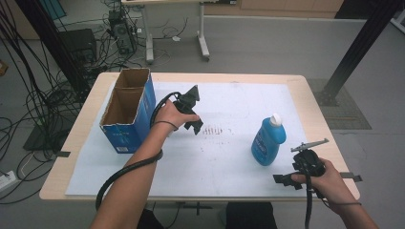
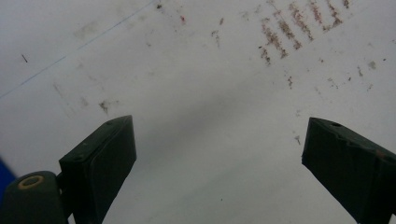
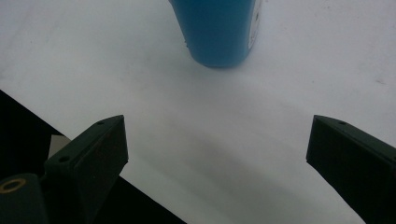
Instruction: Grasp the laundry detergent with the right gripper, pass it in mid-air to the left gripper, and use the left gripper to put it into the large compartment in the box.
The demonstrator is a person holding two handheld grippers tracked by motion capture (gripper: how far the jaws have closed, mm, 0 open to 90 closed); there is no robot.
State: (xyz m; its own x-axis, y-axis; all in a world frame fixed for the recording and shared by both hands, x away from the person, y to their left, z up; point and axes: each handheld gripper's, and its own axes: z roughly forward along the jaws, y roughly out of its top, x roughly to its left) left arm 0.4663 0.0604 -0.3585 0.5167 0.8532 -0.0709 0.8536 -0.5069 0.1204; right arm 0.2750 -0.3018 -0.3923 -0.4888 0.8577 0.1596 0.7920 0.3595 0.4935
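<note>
hovering released just beside the blue detergent bottle [image 1: 268, 141], which stands upright on the white surface [image 1: 229, 162], the right gripper [image 1: 286, 180] seems lined up to grasp it, while the left gripper [image 1: 193, 125], likewise released, waits well apart from the bottle.

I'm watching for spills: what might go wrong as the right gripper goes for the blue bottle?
1. The blue bottle stands upright and looks tall and narrow; a nudge from one jaw of the open right gripper could tip it.
2. It stands near the front edge of the table, so a fall might carry it off.
3. A grip on its rounded body could slip.
</note>
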